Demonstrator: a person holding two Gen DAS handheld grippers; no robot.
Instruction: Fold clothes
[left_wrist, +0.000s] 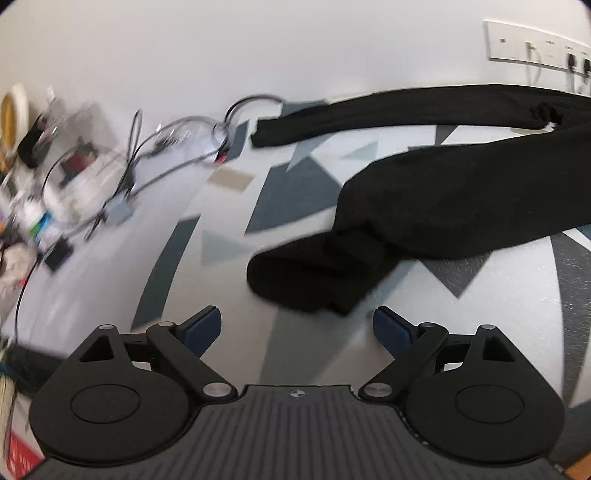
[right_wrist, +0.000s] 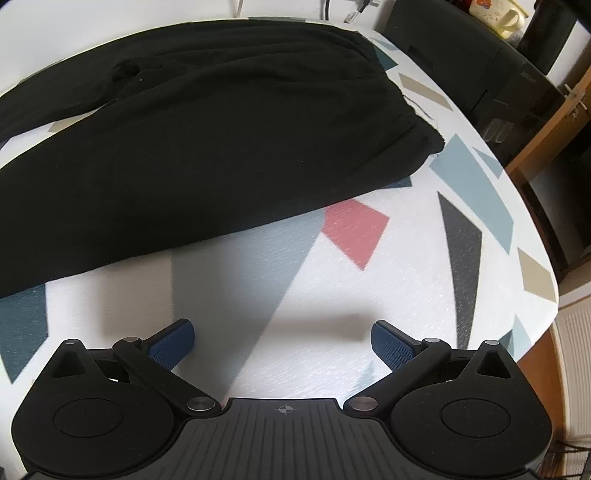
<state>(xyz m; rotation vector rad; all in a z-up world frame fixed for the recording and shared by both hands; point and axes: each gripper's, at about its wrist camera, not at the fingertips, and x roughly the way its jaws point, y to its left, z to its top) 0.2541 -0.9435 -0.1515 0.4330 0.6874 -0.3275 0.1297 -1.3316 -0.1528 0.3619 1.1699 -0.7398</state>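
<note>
Black trousers (left_wrist: 461, 192) lie spread on a table with a white cloth printed with grey triangles (left_wrist: 295, 192). One leg runs along the far side, the other ends in a folded cuff (left_wrist: 317, 273) just ahead of my left gripper (left_wrist: 297, 328), which is open and empty above the cloth. In the right wrist view the waist part of the trousers (right_wrist: 207, 140) fills the upper left. My right gripper (right_wrist: 284, 341) is open and empty over bare cloth (right_wrist: 314, 295), short of the trousers' near edge.
Cables (left_wrist: 162, 147), a clear box and small clutter (left_wrist: 44, 206) lie on the table's left. A wall socket strip (left_wrist: 535, 44) sits at the back right. In the right wrist view the table's rounded edge (right_wrist: 539, 251) drops off; a dark cabinet (right_wrist: 472, 62) and mug (right_wrist: 495, 14) stand beyond.
</note>
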